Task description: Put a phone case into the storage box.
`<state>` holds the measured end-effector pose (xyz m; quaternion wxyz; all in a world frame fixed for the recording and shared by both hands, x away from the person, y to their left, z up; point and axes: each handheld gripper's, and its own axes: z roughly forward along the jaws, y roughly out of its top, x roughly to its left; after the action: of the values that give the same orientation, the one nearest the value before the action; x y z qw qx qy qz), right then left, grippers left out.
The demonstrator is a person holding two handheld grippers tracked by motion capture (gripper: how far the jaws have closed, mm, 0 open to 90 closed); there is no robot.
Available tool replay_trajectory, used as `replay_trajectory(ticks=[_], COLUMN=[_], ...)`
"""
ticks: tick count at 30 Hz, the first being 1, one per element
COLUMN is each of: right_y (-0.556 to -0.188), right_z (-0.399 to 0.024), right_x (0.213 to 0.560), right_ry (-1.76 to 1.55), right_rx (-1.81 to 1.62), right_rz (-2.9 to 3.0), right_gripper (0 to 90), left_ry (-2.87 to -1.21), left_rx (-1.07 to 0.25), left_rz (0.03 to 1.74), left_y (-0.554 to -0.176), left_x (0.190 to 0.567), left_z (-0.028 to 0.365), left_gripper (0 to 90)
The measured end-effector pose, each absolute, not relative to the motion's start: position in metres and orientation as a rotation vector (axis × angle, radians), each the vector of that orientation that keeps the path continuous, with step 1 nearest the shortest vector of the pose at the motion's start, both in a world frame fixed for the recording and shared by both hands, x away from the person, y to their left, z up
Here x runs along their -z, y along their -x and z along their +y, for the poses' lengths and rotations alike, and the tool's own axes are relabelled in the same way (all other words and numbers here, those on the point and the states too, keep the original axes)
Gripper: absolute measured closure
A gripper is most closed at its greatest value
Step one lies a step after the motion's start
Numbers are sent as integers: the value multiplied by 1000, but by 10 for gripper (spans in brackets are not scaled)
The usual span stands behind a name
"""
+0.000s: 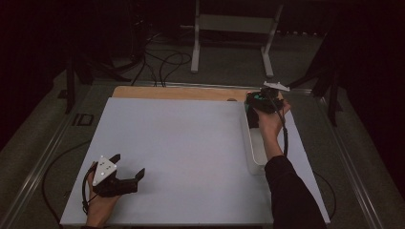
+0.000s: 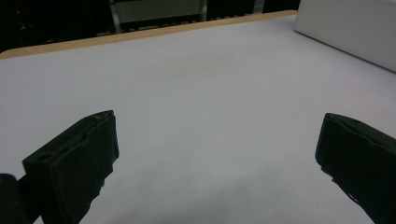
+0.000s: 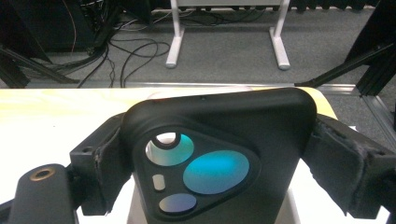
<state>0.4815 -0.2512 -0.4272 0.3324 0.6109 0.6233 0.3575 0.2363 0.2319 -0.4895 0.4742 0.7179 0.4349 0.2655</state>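
1. My left gripper (image 1: 128, 168) sits low at the near left of the worktop (image 1: 181, 143), held in the person's left hand (image 1: 101, 206). Its jaws stand wide apart with nothing between them.
2. In the left gripper view I see only bare white worktop between and ahead of those jaws. The white tray (image 2: 355, 32) lies well beyond the right jaw, up at the far right.
3. Moving right in the high view, the wide middle of the worktop separates the two grippers. They are well apart.
4. The tray (image 1: 251, 148) runs along the right side of the worktop, long side pointing away from me.
5. My right gripper (image 1: 260, 102) is over the far end of that tray, held in the right hand (image 1: 270, 125) with a dark sleeve (image 1: 291, 195) behind it.
6. In the right gripper view, its jaws are closed on a black phone case (image 3: 219, 154), one jaw pressing each side edge. The case stands upright between them, its camera cutout facing my lens.
7. Beyond the jaws and the case I see the worktop's wooden far edge (image 3: 56, 100), then floor with cables (image 3: 126, 56) and a white stand (image 3: 224, 32).
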Motion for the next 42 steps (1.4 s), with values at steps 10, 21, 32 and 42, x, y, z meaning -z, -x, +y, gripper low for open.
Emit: replay_trajectory(ticks=[10, 21, 32, 42], right_y=[-488, -491, -491, -489], right_z=[-246, -246, -249, -253], right_x=[431, 433, 432, 425], right_ry=[-1573, -1568, -1570, -1545], right_rx=[-925, -927, -957, -986], right_rz=[1656, 1657, 1659, 1641], right_gripper=[127, 123, 73, 73], left_ry=[-1749, -1748, -1749, -1752], left_rx=[-647, -646, -644, -642], left_rz=[1068, 1067, 1066, 1065], left_y=[-236, -235, -236, -236], left_x=[489, 489, 489, 489], left_z=[233, 233, 233, 232], left_gripper=[0, 0, 0, 0])
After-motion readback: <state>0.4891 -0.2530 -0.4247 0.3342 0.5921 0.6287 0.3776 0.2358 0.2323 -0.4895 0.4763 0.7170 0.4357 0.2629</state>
